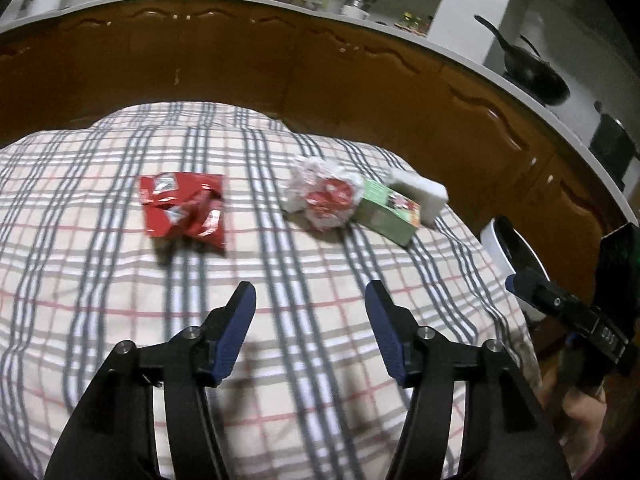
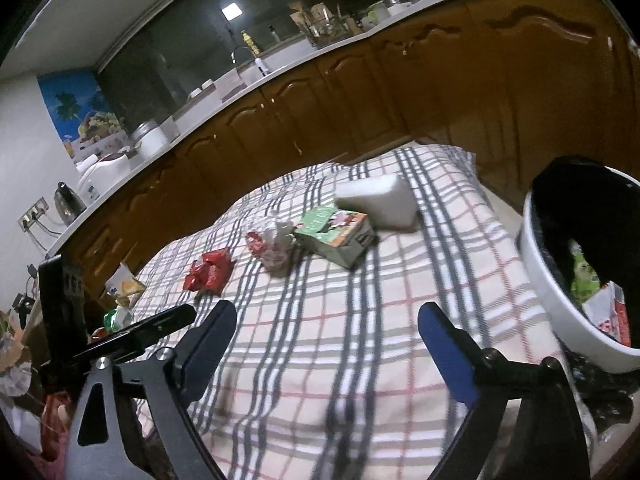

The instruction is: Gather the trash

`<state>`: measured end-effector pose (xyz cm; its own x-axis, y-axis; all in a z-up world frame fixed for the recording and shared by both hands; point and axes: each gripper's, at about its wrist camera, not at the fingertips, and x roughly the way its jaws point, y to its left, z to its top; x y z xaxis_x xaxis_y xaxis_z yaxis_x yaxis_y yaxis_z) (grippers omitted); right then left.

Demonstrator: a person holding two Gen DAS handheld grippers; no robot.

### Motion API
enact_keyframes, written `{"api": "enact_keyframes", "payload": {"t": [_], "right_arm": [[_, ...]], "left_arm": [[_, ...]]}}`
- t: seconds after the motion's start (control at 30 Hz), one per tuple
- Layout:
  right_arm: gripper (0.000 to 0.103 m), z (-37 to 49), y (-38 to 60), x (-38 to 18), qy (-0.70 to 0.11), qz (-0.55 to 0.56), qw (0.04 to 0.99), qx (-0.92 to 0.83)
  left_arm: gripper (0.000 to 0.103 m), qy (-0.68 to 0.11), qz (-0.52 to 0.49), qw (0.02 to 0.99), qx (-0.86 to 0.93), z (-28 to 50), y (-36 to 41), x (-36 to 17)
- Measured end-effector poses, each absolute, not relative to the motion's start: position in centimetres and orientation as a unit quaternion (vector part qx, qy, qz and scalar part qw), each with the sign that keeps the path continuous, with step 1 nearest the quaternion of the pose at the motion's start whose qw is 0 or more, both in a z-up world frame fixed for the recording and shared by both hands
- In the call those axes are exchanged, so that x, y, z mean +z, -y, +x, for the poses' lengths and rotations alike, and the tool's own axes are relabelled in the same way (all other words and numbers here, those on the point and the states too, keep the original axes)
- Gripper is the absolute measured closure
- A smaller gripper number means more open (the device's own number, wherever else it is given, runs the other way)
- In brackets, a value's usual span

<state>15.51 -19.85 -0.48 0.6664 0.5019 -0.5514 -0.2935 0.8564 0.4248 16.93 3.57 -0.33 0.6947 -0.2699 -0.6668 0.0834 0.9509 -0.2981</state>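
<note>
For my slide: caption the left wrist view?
Open left gripper hovers over checked cloth before red wrapper, crumpled bag, green carton.

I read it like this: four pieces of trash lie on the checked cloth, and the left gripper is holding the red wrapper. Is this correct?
Not quite. The left gripper holds nothing: its jaws stand open over bare checked cloth, and the red wrapper lies beyond them, as the left wrist view shows. Four pieces on the cloth is right.
</note>
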Motion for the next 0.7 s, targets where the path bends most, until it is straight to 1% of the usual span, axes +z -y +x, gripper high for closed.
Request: {"api": "enact_keyframes", "payload": {"t": [0.13, 0.47, 0.57, 0.7], "right_arm": [[0.008, 16.1, 18.2, -0.2, -0.344, 0.139, 0.9, 0.229], [0.008, 18.6, 13.9, 0.6, -0.334, 0.105, 0.902, 0.252], [0.008, 19.6, 12.7, 0.8, -0.334, 0.092, 0.902, 0.256], [0.008, 21.3, 10.8, 0.5, -0.334, 0.07, 0.903, 0.261]], "left_arm": [[0.037, -0.373, -0.132, 0.915, -0.079, 16.9, -5.4, -0.2], [0.035, -0.366, -0.13, 0.921, -0.046, 18.3, -8.7, 0.3], [0.03, -0.367, -0.124, 0.921, -0.038, 19.2, -9.5, 0.4], [0.029, -0.368, -0.118, 0.922, -0.028, 20.7, -10.5, 0.4]]}}
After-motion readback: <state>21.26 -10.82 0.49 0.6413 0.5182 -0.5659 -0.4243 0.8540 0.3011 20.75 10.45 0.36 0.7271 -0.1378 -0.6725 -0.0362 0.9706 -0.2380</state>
